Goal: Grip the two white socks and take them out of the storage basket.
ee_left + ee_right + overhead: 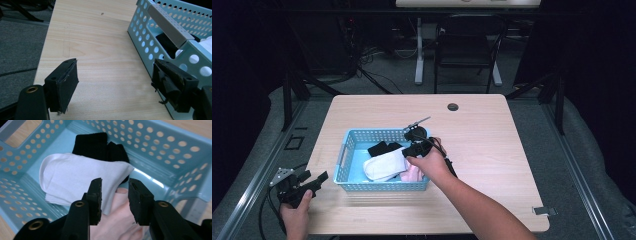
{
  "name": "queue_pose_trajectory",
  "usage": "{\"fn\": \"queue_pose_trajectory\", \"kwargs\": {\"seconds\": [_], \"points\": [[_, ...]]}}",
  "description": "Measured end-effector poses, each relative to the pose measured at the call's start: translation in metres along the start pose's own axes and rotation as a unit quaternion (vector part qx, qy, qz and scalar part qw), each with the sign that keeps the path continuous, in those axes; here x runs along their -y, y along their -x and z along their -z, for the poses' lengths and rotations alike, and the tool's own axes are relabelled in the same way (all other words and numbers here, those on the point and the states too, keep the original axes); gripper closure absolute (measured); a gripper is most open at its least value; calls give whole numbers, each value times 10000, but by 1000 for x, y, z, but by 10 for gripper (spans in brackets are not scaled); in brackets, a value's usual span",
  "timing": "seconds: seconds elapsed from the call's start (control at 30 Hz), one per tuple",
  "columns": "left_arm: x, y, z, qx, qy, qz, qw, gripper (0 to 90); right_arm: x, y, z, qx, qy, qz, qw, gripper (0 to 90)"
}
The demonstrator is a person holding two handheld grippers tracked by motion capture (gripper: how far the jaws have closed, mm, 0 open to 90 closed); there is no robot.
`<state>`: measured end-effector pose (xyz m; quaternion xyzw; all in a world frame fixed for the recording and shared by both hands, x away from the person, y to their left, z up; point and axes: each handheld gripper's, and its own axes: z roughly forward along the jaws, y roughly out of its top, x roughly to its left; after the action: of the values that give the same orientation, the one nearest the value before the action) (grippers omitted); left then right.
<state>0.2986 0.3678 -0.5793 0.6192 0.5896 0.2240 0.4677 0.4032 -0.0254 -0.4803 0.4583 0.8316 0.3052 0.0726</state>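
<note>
Socks are lying soft and limp in the basket mid-table, so I'm hovering my right gripper, jaws apart, over the white sock's folded edge, left gripper idling open at the table's left edge.

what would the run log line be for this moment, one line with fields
left hand-held gripper: open, by basket | right hand-held gripper: open, over white sock and pink sock | black sock: in basket
</note>
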Motion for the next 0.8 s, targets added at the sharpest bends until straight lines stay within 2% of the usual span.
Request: {"fn": "queue_pose_trajectory", "kwargs": {"seconds": [0.2, 0.23, 0.43, 0.6, 0.8], "points": [[0, 0, 0, 11, -16, -7, 10000, 210, -5, -4, -17, -65, -323, -124, 9994, 660], [0, 0, 0, 11, -16, -7, 10000, 210, -6, -4, -18, -55, -474, -146, 9988, 661], [0, 0, 0, 19, -12, -11, 10000, 211, -7, -2, -30, -208, -708, -450, 9963, 668], [0, 0, 0, 22, 23, 4, 10000, 211, -7, -1, -38, -204, -929, -477, 9943, 682], [0, 0, 0, 24, 24, -2, 10000, 211, -7, -2, -48, -177, -1056, -504, 9930, 721]]}}
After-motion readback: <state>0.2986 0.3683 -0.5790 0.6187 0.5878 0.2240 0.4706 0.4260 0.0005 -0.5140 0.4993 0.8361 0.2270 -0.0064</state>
